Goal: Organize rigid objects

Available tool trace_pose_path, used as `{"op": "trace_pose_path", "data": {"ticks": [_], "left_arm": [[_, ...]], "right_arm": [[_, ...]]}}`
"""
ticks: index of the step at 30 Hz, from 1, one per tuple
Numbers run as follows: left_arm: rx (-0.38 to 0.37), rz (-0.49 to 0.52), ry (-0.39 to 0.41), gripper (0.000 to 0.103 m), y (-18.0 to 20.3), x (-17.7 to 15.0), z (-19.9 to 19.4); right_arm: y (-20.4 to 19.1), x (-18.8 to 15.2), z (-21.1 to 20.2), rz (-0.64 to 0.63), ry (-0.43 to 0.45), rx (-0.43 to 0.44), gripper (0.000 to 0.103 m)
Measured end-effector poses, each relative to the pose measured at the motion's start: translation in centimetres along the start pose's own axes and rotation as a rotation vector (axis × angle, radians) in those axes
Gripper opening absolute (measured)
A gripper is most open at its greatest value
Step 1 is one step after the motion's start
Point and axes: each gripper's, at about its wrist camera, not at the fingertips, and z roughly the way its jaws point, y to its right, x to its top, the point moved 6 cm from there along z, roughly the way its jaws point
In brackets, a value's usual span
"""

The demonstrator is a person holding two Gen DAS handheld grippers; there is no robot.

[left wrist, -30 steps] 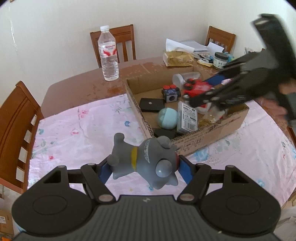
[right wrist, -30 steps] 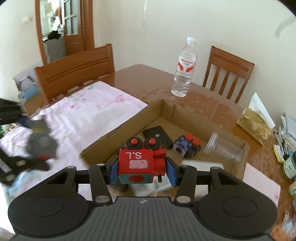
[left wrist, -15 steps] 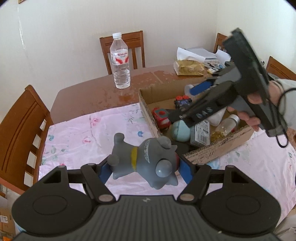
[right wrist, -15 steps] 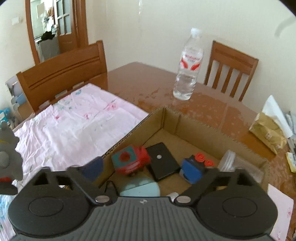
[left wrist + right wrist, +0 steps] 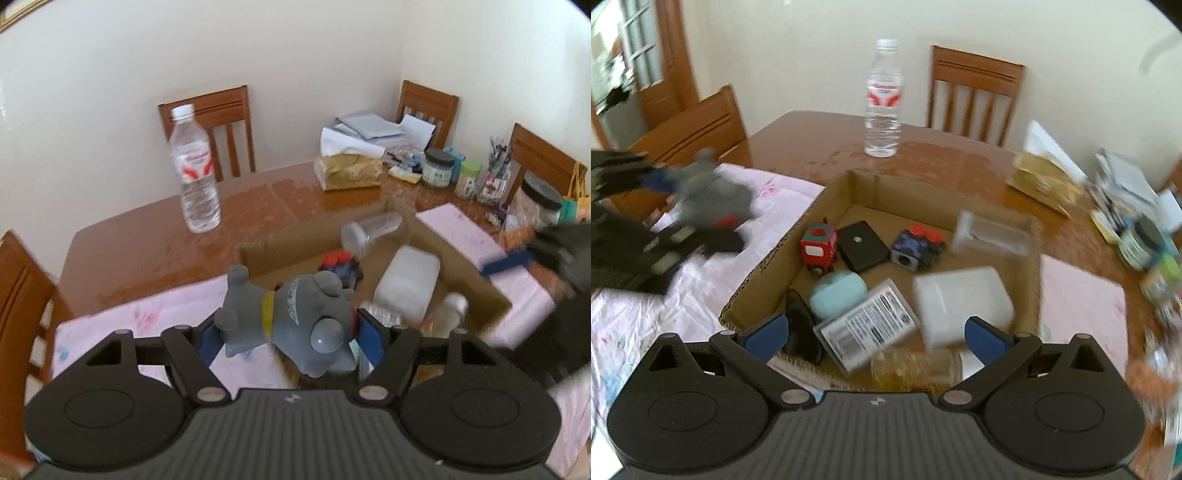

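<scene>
The left claw (image 5: pixel 288 336) is clamped on a grey toy dog (image 5: pixel 291 321), its blue pads pressed to the toy's sides, and holds it in the air above the near-left edge of the cardboard box (image 5: pixel 768 258) and the pink floral cloth (image 5: pixel 646 317). The right claw (image 5: pixel 875 338) is spread wide with nothing between its pads, poised over the box's near wall.

Inside the box, nearest that claw, lie a dark oval object (image 5: pixel 801 332), a labelled flat packet (image 5: pixel 868 325) and a blurred jar of yellowish contents (image 5: pixel 916 365). Just behind them sit a pale blue rounded case (image 5: pixel 838 293) and a white block (image 5: pixel 960 299). Farther in stand a red toy block (image 5: pixel 819 245), a flat black case (image 5: pixel 862 245) and a blue block with red knobs (image 5: pixel 918 247), side by side. A clear plastic jar (image 5: pixel 991 232) lies on its side in the far right corner.

Beyond the box, a water bottle (image 5: pixel 882 103) stands upright on the bare wooden tabletop (image 5: pixel 820 144), before a chair (image 5: pixel 975 96). To the right are a tissue pack (image 5: pixel 349 171), papers (image 5: pixel 369 125) and several jars (image 5: pixel 437 168)
</scene>
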Motion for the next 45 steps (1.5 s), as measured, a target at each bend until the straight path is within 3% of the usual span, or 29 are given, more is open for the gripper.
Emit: {"op": "trace_pose_path", "data": {"ticks": [10,13,14,15,22,27,33,38,41,45], "left_arm": [[0.003,0.001,-0.039,0.073,-0.2,3.8,8.5],[0.014,-0.004,-0.026,0.083,-0.4,3.9,9.8],[0.021,-0.012,-0.011,0.095,-0.6,4.0,10.0],[0.031,-0.021,0.005,0.1,-0.8,4.1,9.9],[0.092,-0.007,0.122,0.102,-0.9,4.7,6.2],[0.093,-0.012,0.14,0.103,-0.2,3.6,2.6],[0.127,-0.158,0.003,0.102,1.8,-1.0,-0.5],[0.16,-0.284,-0.113,0.102,3.6,-4.3,-2.7],[0.141,-0.316,-0.134,0.102,4.4,-5.1,-3.7],[0.174,-0.294,-0.14,0.102,4.9,-5.0,-4.6]], "right_arm": [[2.9,-3.2,-2.7,0.12,-0.011,-0.055,0.103],[3.6,-3.7,-3.1,0.147,-0.01,-0.064,0.103],[3.8,-3.8,-3.2,0.152,-0.01,-0.067,0.103],[3.9,-3.9,-3.3,0.155,-0.009,-0.069,0.103],[4.9,-3.7,-3.8,0.178,-0.01,-0.09,0.103],[5.4,-2.8,-4.0,0.207,-0.012,-0.116,0.103],[5.3,-3.2,-3.3,0.221,-0.059,-0.18,0.103],[4.5,-4.1,-3.3,0.229,-0.088,-0.185,0.103],[4.0,-4.4,-3.9,0.257,-0.097,-0.17,0.103],[3.7,-4.2,-4.9,0.267,-0.083,-0.17,0.103]]}}
